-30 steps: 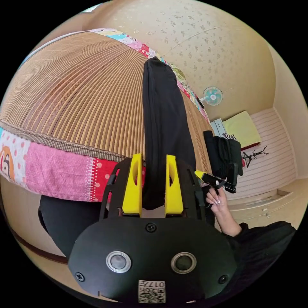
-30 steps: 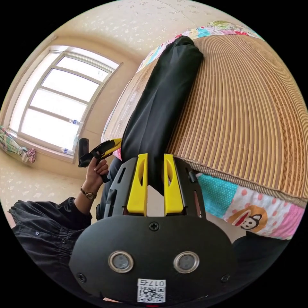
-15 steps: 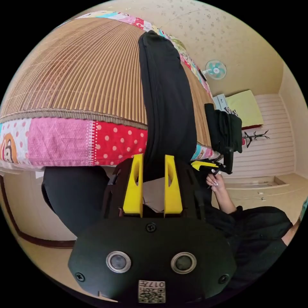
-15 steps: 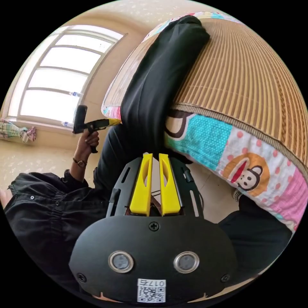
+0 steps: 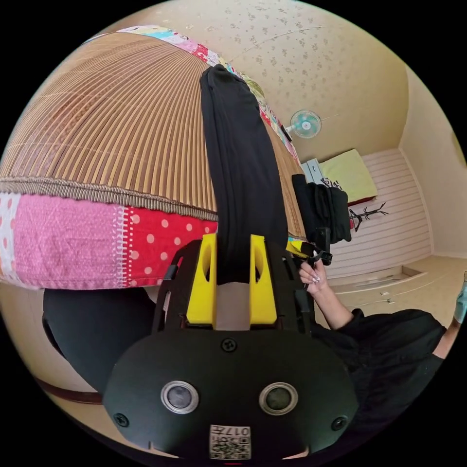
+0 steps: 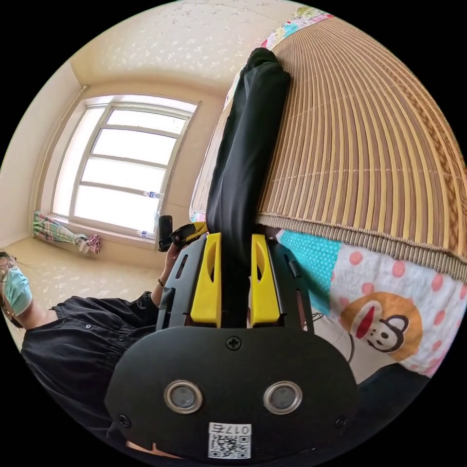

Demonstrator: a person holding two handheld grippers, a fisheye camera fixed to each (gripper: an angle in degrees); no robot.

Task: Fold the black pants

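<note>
The black pants (image 5: 238, 160) lie as one long narrow strip on a bamboo mat (image 5: 112, 126) over a bed, and their near end hangs over the bed's edge. My left gripper (image 5: 232, 238) is shut on that end, with cloth packed between the yellow jaws. In the right gripper view the pants (image 6: 243, 155) run from the mat (image 6: 365, 146) down between the jaws of my right gripper (image 6: 234, 237), which is shut on them. Each view also catches the other gripper, held in a hand: the right gripper (image 5: 311, 250) and the left gripper (image 6: 182, 233).
A patchwork quilt (image 5: 73, 238) hangs below the mat's edge. A pile of dark clothes (image 5: 321, 209) sits at the bed's far corner, with a fan (image 5: 305, 123) and a coat rack (image 5: 367, 214) beyond. A window (image 6: 126, 165) is behind the person in black (image 6: 82, 335).
Half a second ago the right jaws stood closer together, with cloth only at their tips; now they are wider, with cloth deep between them. Both views have shifted. The left grip is unchanged.
</note>
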